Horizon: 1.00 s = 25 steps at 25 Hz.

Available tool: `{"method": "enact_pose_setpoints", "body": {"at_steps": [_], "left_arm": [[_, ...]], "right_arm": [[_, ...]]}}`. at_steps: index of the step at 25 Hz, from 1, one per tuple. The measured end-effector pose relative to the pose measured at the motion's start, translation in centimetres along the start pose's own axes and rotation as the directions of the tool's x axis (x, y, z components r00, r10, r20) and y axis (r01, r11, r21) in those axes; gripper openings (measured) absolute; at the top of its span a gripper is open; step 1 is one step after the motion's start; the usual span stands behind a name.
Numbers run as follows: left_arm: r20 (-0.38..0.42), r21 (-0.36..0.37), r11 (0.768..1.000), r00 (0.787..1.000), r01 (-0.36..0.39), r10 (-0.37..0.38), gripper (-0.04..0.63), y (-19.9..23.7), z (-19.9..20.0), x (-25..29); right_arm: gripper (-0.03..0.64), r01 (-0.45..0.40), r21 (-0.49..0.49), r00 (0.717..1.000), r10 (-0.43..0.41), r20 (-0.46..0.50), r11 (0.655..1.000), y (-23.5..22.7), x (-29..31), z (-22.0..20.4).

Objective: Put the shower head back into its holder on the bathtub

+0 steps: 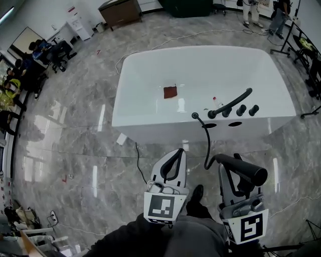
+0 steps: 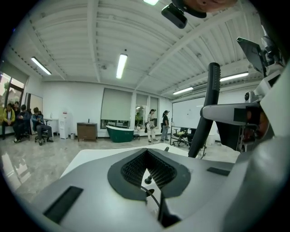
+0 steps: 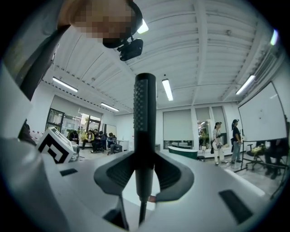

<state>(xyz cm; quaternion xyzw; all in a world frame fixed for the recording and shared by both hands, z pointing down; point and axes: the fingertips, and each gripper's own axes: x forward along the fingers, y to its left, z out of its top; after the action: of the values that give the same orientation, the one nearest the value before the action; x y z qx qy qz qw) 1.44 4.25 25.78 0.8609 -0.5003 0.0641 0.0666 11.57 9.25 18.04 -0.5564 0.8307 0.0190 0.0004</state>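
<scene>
The right gripper (image 3: 145, 174) pinches the shower head (image 1: 242, 171) by its black handle and holds it near the person, well short of the bathtub (image 1: 150, 128). Its hose (image 1: 206, 143) runs up to the tub's near rim beside the taps (image 1: 235, 106) — the holder is likely there, though I cannot pick it out. The left gripper (image 2: 146, 158) has its jaws pressed together on nothing and sits to the left — probably clear of the hose.

The floor (image 1: 65, 135) is shiny grey stone. A brown wooden cabinet (image 1: 120, 11) stands by the far white wall (image 2: 63, 102). People (image 2: 18, 122) sit on chairs (image 1: 61, 50) at the room's left edge. Long lights (image 2: 120, 65) glow on the white ceiling (image 2: 68, 36). A big whiteboard (image 2: 186, 113) hangs at the right.
</scene>
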Motion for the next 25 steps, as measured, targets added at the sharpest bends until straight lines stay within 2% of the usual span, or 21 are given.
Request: {"method": "enact_pose_setpoints", "body": {"at_steps": [7,10,16,19,25], "left_arm": [[0.008,0.004,1.0,1.0,-0.015,0.015,0.003,-1.8,1.3,2.5],[0.004,-0.008,1.0,1.0,-0.022,0.022,0.003,-0.5,0.8,4.1],[0.016,-0.002,1.0,1.0,0.019,-0.019,0.003,2.0,0.5,9.0],[0.028,0.01,0.999,0.999,0.037,-0.037,0.003,2.9,1.5,10.9],[0.015,-0.021,1.0,1.0,0.023,-0.023,0.003,5.2,1.4,12.8]], "right_arm": [[0.141,-0.019,-0.004,1.0,0.019,-0.007,1.0,-3.2,1.1,0.3],[0.141,-0.032,-0.005,0.999,0.032,0.025,0.999,-3.5,3.1,0.3],[0.141,-0.016,-0.023,1.0,0.016,-0.009,1.0,-4.8,7.7,-1.6],[0.141,-0.031,-0.031,0.999,0.03,-0.009,0.999,-4.9,9.8,-1.2],[0.141,-0.068,-0.036,0.998,0.068,-0.005,0.997,-4.7,13.5,-0.2]]}}
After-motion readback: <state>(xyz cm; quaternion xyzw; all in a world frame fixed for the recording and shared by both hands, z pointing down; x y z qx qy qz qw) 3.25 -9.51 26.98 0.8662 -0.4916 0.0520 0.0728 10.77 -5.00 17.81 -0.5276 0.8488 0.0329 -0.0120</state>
